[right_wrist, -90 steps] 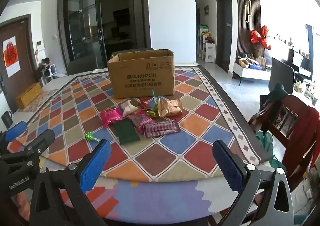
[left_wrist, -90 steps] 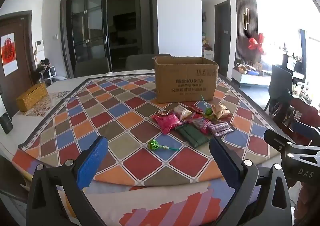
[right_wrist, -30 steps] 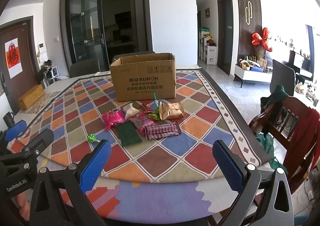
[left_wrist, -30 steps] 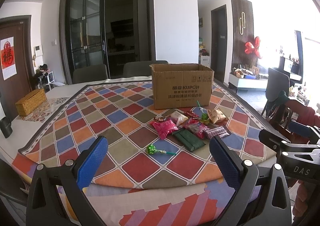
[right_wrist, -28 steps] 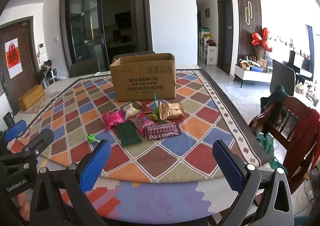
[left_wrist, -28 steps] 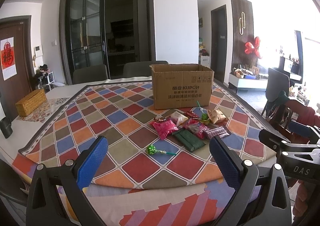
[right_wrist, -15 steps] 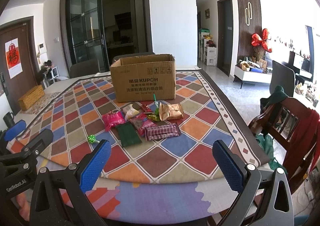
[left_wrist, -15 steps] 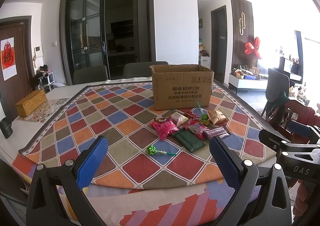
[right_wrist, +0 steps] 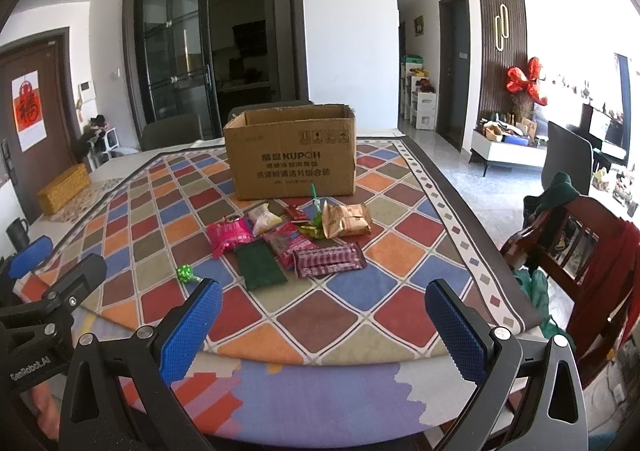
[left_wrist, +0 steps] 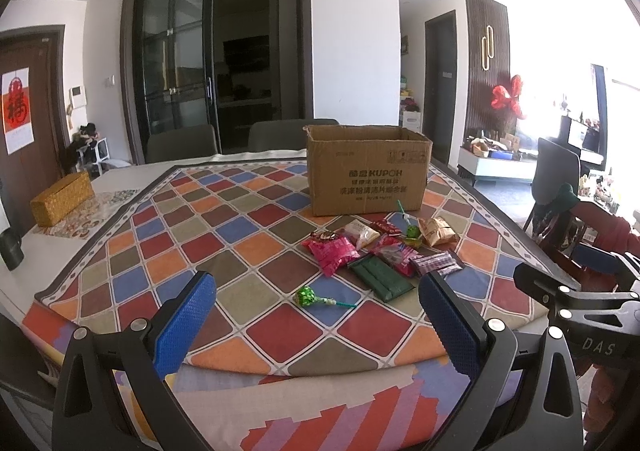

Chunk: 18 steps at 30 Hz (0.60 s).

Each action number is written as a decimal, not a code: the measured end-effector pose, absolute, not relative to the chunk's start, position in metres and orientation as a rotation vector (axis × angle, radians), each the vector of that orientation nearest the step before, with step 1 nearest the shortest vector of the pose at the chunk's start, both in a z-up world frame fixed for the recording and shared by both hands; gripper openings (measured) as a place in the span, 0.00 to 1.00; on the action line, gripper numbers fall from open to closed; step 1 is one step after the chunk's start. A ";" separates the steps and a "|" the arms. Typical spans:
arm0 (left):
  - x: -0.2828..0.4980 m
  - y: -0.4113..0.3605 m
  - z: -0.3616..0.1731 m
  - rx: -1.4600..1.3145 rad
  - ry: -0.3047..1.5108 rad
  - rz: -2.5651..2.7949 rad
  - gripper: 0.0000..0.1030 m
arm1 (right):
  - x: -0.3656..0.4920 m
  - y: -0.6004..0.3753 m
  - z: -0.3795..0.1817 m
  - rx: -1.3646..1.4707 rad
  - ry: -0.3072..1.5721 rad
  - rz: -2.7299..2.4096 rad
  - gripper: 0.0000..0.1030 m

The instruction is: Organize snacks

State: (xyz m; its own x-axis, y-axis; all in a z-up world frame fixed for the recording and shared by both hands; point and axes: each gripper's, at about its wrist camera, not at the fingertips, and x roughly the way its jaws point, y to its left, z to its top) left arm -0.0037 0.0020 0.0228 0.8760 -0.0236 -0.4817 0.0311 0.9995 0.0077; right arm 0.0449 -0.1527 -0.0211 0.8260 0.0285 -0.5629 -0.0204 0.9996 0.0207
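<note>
Snacks are heaped just in front of the open cardboard box on the desk with its checkered cloth. A green lollipop is seen apart from the heap, nearer than the box. The left gripper and the right gripper are held well short of the box, each with jaws wide apart and nothing between them.

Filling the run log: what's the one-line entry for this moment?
stage: pre-grasp | left gripper: open, empty | right gripper: open, empty | snacks: on cloth before box | box: upright, open
</note>
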 end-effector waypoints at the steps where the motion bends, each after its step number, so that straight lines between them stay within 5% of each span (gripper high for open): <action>1: -0.003 0.003 0.022 0.015 0.506 -0.029 1.00 | 0.050 -0.150 -0.019 0.006 0.604 0.032 0.99; 7: 0.010 0.014 0.013 -0.004 0.535 -0.020 0.98 | 0.063 -0.136 -0.026 -0.028 0.622 0.097 0.99; 18: 0.048 0.034 -0.023 -0.049 0.647 -0.001 0.81 | 0.106 -0.110 -0.054 -0.085 0.646 0.171 0.96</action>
State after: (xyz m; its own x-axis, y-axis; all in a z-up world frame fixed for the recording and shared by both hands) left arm 0.0475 0.0342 -0.0227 0.7981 -0.0161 -0.6023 -0.0143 0.9988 -0.0458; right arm 0.1064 -0.1100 -0.0540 0.7848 0.1317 -0.6056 -0.1845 0.9825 -0.0254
